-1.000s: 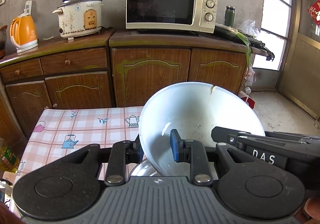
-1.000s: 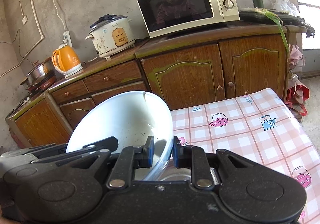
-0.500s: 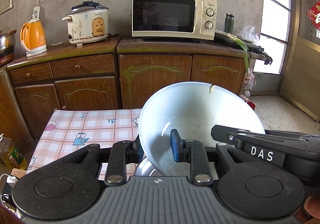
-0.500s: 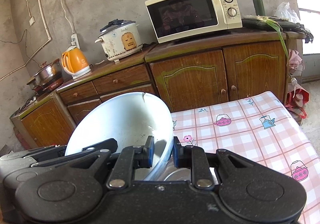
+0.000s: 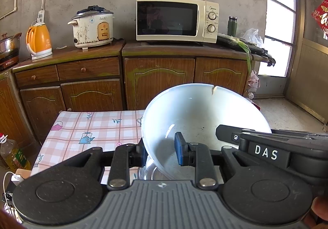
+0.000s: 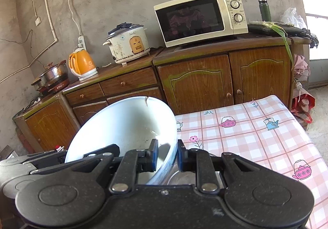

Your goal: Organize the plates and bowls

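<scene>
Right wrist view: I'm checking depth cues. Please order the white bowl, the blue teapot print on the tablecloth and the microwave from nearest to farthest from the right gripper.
1. White bowl: clamped in the right gripper, left of centre.
2. Blue teapot print: on the tablecloth, right.
3. Microwave: on the cabinet at the wall.

the right gripper pinches the near rim of a white bowl, one pad inside and one outside, and the bowl tilts up with a crack at its far rim. the left gripper reaches in from the left, its tips hidden at the bowl's left edge. beyond lie a checked table, cupboards, a microwave, a rice cooker and an orange kettle.
</scene>
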